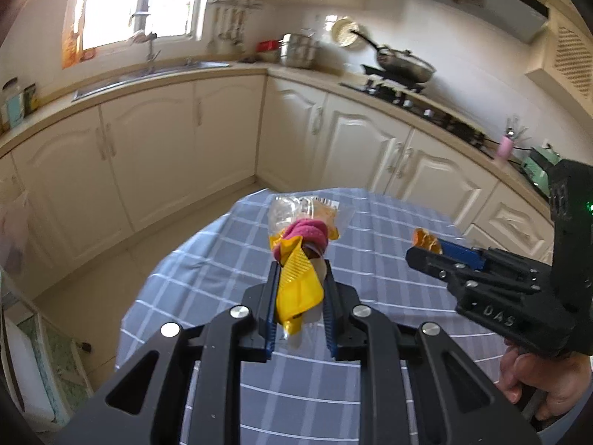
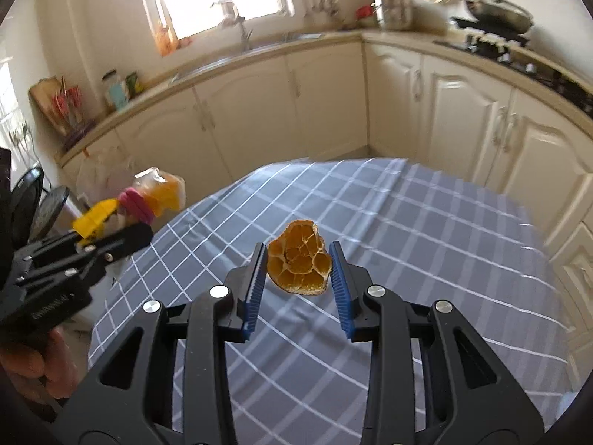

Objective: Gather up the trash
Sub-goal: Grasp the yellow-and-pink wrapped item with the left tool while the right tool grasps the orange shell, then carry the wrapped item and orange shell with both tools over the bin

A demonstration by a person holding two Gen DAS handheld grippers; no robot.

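Your left gripper [image 1: 302,259] is clamped on a crumpled bundle of yellow and clear plastic wrappers with a pink scrap [image 1: 298,259], lifted clear so it can be carried off. Your right gripper [image 2: 298,259] pinches a curled orange citrus peel [image 2: 299,262] between its blue pads, held just above the grey checked tablecloth [image 2: 407,259].

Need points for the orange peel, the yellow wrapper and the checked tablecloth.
orange peel [image 2: 298,261], right wrist view: middle of its pale inner side.
yellow wrapper [image 1: 298,282], left wrist view: ridged flat part between the tool's fingers.
checked tablecloth [image 2: 426,244], right wrist view: bare patch right of the peel.
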